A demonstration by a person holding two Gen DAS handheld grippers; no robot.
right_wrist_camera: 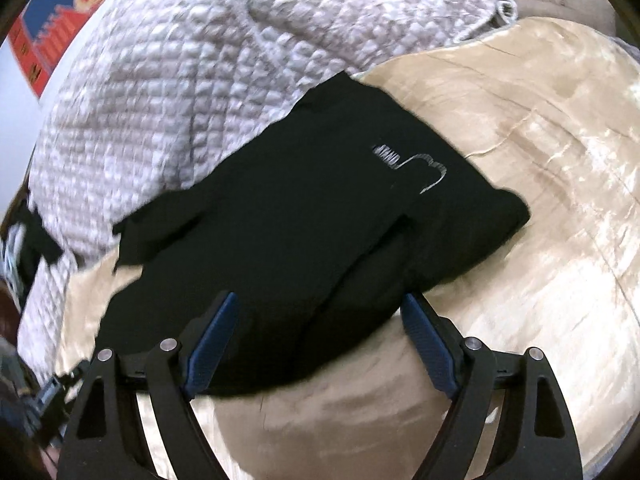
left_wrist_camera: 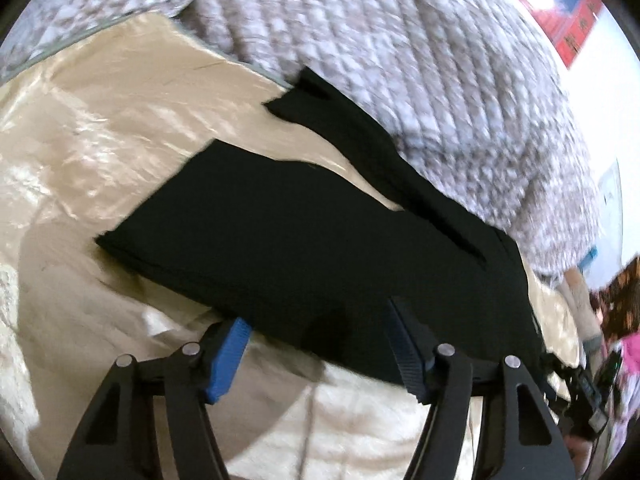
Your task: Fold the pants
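On the bed's tan satin cover (left_wrist_camera: 80, 128), beside the quilt (left_wrist_camera: 400, 60), black pants (left_wrist_camera: 280, 240) lay partly folded. Left gripper (left_wrist_camera: 320, 344) and right gripper (right_wrist_camera: 320, 340) jaws stood wide over the near hem, probably not pinching. Soft, limp, light fabric; grip near-edge corners.

Shiny beige bedspread (right_wrist_camera: 540, 240), quilted grey blanket (left_wrist_camera: 420, 60), white wall (left_wrist_camera: 592, 120) with red-blue poster (right_wrist_camera: 44, 44).

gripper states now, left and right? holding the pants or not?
Left gripper: open, jaws astride the near edge of the black pants, pads not pressing, nothing held.
Right gripper: open, jaws astride the pants' near edge, nothing held.
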